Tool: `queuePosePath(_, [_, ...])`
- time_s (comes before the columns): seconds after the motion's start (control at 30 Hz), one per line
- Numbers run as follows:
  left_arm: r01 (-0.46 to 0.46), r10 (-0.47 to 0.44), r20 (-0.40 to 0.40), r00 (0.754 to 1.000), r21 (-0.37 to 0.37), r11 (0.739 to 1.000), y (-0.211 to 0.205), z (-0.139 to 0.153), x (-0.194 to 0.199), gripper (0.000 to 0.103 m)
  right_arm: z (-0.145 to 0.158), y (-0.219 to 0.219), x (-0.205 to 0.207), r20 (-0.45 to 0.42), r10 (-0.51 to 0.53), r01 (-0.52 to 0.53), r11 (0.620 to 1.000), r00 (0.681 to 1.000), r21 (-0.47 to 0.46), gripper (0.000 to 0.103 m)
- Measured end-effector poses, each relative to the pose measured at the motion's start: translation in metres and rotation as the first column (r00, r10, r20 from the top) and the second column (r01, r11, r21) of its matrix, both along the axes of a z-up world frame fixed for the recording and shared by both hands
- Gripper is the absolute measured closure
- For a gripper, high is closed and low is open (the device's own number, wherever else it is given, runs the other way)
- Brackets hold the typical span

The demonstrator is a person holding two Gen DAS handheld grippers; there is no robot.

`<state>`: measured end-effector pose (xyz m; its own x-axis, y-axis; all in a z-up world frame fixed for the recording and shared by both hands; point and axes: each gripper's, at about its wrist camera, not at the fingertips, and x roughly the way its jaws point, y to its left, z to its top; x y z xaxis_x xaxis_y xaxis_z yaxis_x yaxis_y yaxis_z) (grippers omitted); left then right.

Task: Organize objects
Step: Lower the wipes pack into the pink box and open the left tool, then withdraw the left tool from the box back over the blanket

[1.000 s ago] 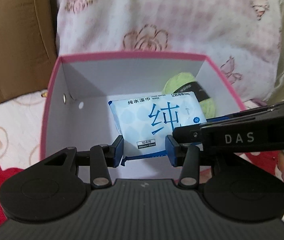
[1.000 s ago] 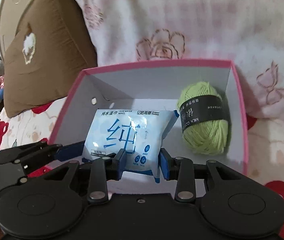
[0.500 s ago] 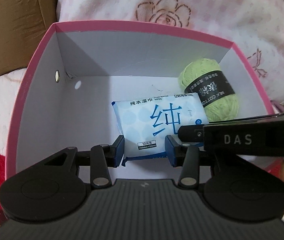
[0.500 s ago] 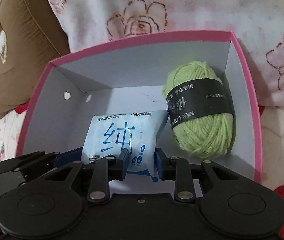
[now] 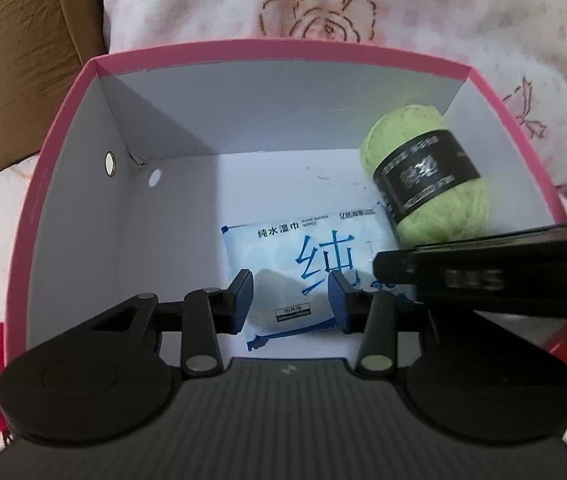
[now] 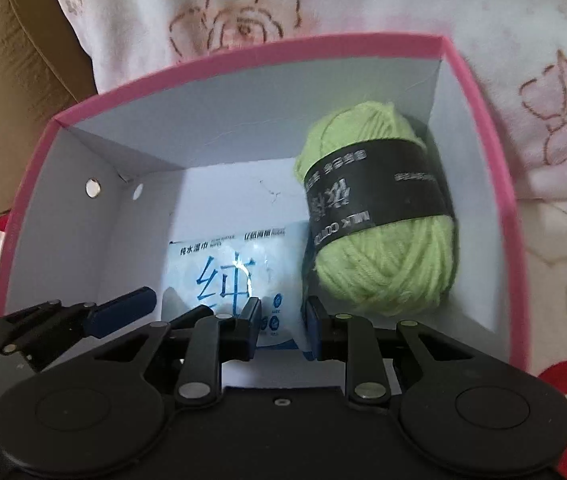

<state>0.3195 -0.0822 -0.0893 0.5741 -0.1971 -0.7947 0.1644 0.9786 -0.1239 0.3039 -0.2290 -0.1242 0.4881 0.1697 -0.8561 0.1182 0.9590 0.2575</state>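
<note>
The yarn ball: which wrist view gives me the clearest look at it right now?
The right wrist view. There the green yarn ball fills the right side of the pink box, whole, its black label band partly readable. In the left wrist view it sits smaller in the far right corner, label blurred, its near end cut off by the right gripper.

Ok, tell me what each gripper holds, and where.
Both grip the wipes pack by its near edge: left gripper at its left end, right gripper at its right end.

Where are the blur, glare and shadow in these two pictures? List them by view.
Left wrist view: the right gripper crossing at the side is smeared, its lettering unreadable; shadow darkens the pink box on its left inner wall. Right wrist view: glare whitens the wipes pack; the yarn label is soft; the fisheye bends the box rim.
</note>
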Motion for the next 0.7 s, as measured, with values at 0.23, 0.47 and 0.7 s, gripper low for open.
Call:
queuePosePath(0.23, [0.002,0.000,0.033,0.999,-0.043,0.999,0.008,0.029,-0.017,0.062,0.037,-0.014,-0.030,0.066,0.042,-0.044,0.998,0.997,0.040,0.073])
queuePosePath(0.47, [0.037,-0.042,0.096,0.994,0.046,0.998,0.008,0.069,-0.044,0.061,0.082,-0.001,-0.076,0.169,0.135,-0.126,0.990,0.976,-0.062,0.072])
queuePosePath(0.7, [0.072,-0.093,0.146,0.985,0.143,0.987,0.008,0.098,-0.086,0.059,0.100,0.013,-0.121,0.229,0.178,-0.162,0.983,0.957,-0.091,0.072])
